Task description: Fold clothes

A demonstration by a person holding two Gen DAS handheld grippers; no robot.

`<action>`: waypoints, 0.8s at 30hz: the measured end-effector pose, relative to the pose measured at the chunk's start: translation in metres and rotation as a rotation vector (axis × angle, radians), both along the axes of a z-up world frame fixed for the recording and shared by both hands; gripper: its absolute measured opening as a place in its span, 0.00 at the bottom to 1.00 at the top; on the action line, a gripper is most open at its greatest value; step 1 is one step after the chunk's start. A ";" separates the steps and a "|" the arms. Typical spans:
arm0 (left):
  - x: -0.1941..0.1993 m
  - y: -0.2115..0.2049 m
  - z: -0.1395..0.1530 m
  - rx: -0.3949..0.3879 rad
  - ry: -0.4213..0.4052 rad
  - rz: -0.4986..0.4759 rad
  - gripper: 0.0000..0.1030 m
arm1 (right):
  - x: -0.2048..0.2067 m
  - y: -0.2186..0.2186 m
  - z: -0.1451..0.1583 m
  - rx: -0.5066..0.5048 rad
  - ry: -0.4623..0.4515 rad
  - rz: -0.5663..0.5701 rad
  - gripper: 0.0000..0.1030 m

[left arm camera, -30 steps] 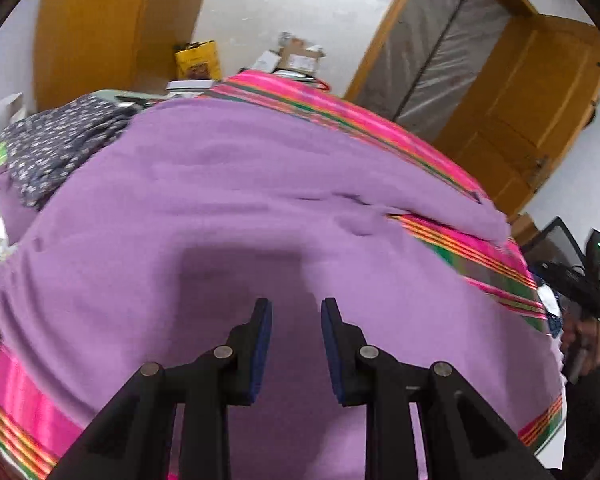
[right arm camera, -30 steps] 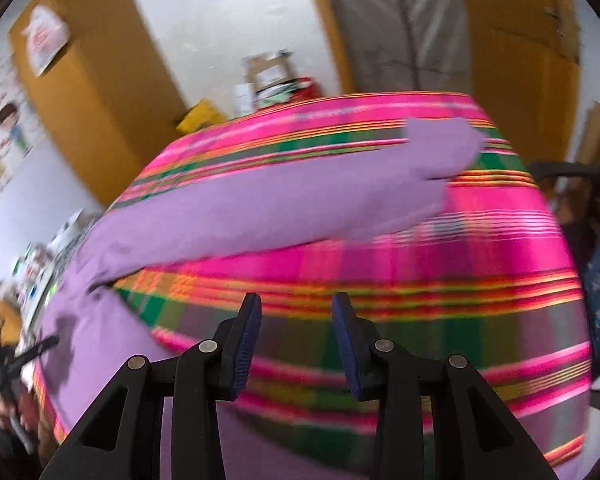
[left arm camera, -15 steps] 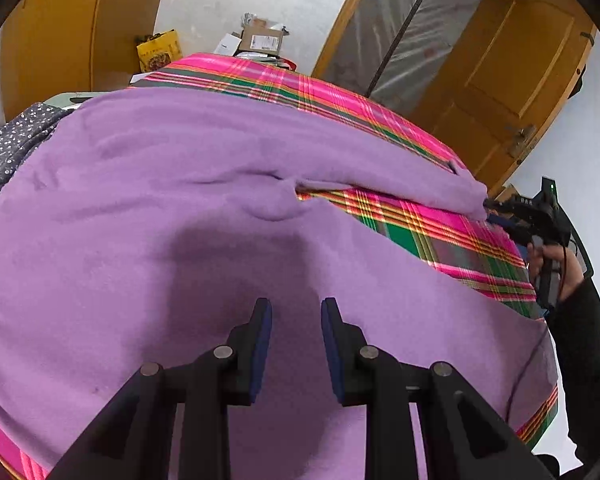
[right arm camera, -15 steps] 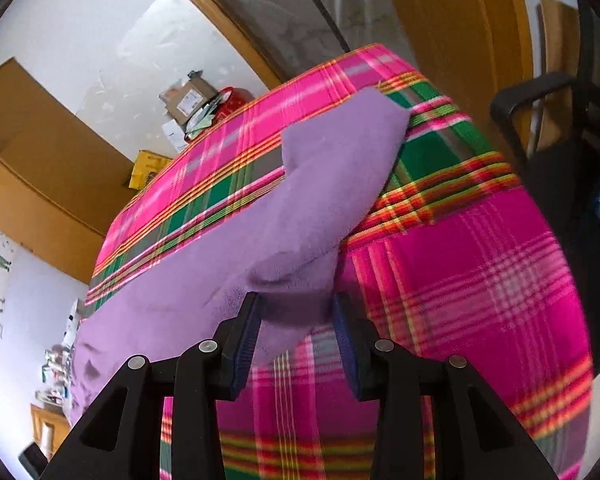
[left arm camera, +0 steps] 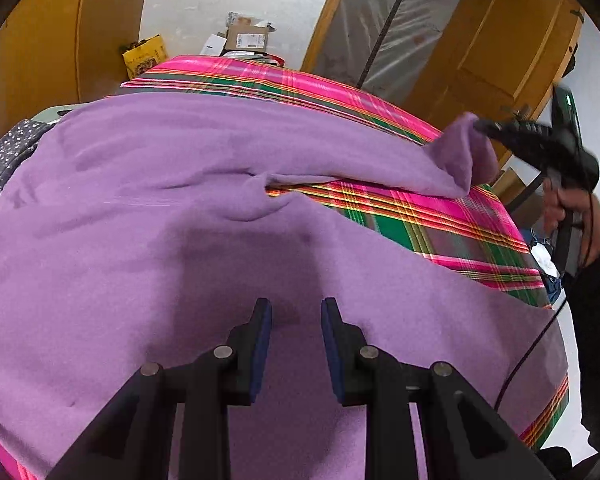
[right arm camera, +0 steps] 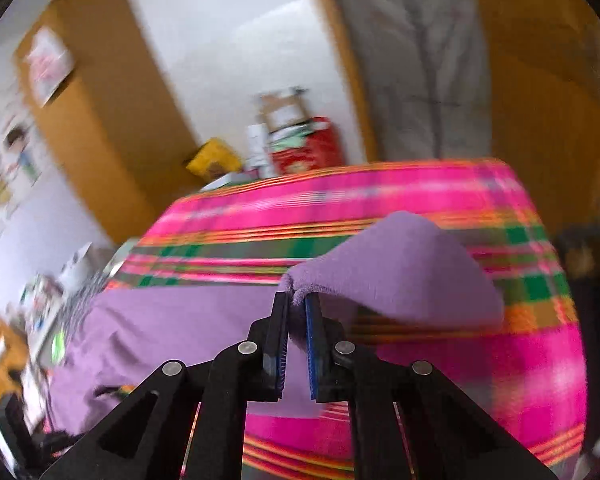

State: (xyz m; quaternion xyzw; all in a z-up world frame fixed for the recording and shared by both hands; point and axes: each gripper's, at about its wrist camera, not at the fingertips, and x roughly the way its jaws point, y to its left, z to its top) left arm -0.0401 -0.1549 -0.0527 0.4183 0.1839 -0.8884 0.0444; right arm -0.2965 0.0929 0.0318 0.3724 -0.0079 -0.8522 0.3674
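A soft purple fleece garment (left arm camera: 148, 208) was spread over the pink-and-green plaid tablecloth (left arm camera: 440, 216). Its sleeve end (right arm camera: 400, 268) was pinched and lifted by the closing right gripper (right arm camera: 297, 308). The left gripper (left arm camera: 296, 316) was held above the garment's body, jaws apart, nothing between them.

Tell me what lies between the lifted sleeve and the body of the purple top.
A bare wedge of plaid tablecloth, seen in the left wrist view, separates the sleeve from the purple top. The right tongs are closing on the sleeve's end.
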 end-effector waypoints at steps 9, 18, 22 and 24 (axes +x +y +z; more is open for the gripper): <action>0.004 -0.001 -0.001 -0.001 0.011 -0.012 0.25 | 0.093 -0.105 -0.039 0.151 -0.048 0.475 0.21; 0.007 -0.004 -0.003 -0.001 0.047 -0.021 0.25 | 0.014 -0.010 -0.036 0.071 -0.069 0.101 0.23; 0.008 -0.006 -0.004 0.005 0.057 -0.024 0.25 | -0.013 0.011 -0.048 0.182 0.006 0.047 0.30; 0.009 -0.007 -0.004 0.008 0.061 -0.025 0.25 | -0.015 0.013 -0.053 0.223 0.041 0.087 0.30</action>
